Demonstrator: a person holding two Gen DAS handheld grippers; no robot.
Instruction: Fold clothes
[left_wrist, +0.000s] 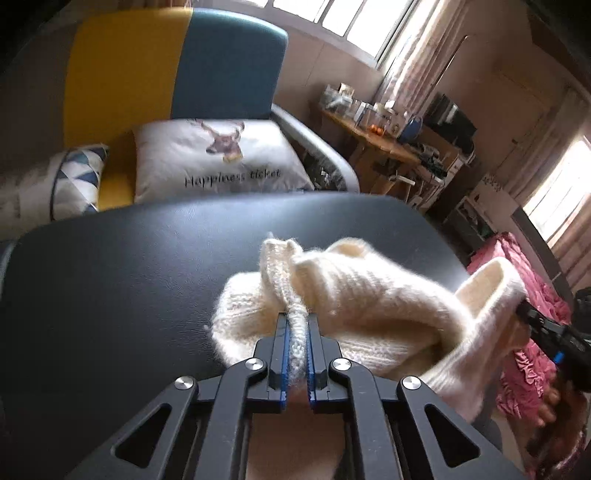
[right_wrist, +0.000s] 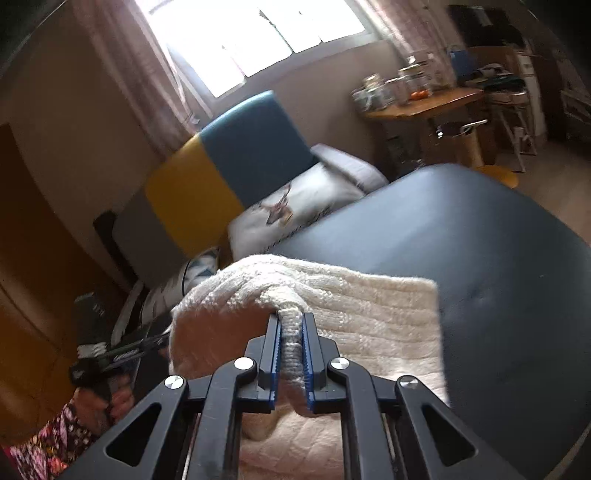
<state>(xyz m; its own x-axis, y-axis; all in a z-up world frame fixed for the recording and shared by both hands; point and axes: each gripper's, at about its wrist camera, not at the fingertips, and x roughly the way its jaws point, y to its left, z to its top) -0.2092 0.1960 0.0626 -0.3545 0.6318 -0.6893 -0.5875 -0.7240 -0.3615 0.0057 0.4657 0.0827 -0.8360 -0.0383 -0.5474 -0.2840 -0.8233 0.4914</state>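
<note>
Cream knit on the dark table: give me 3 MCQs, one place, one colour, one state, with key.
1. Where does the cream knit garment lie?
A. on the dark table
B. on the deer pillow
C. on the floor

2. What colour are the pads on the fingers?
A. red
B. blue
C. green

3. How does the left gripper stand?
A. open above the knit
B. shut on nothing
C. shut on a bunch of knit

Key: 1 A, the knit rests on the dark tabletop; 2 B, blue strips line both fingers; 3 C, knit is pinched between its pads, as with the right gripper.
</note>
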